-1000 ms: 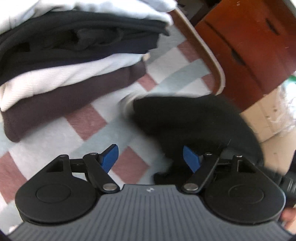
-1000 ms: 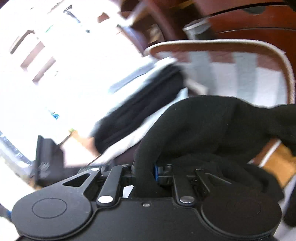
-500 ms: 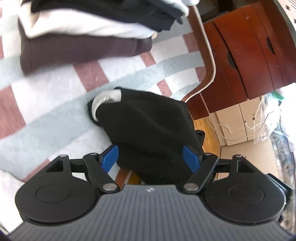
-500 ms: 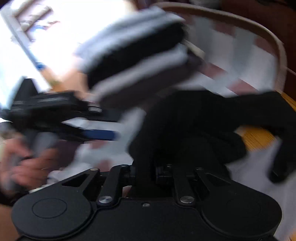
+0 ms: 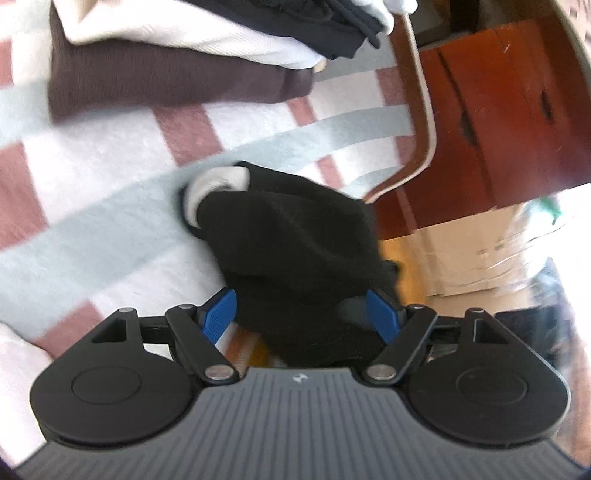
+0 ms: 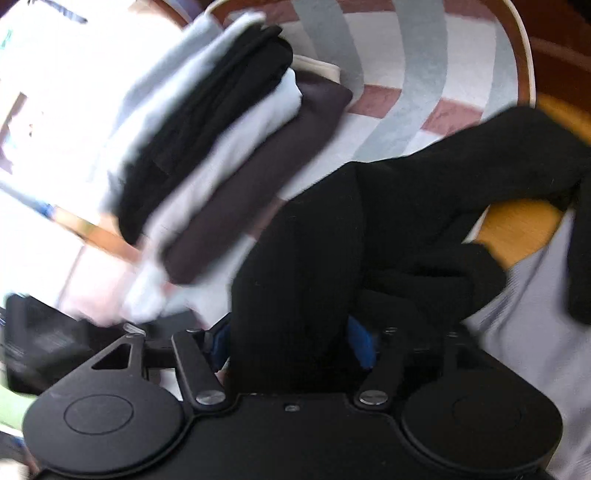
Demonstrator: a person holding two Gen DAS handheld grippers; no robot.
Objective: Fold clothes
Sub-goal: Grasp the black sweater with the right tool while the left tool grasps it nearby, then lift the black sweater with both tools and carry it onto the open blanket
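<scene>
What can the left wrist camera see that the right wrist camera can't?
Only the left wrist view shows the red-brown wooden cabinet, the cardboard box and the black garment's white patch. Only the right wrist view shows a grey cloth lower right. Both show the black garment, the folded stack and the checked tablecloth.

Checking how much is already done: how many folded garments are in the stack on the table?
4 visible: a dark brown one at the bottom, white on it, black above, pale on top. More may be hidden beyond the frame.
</scene>
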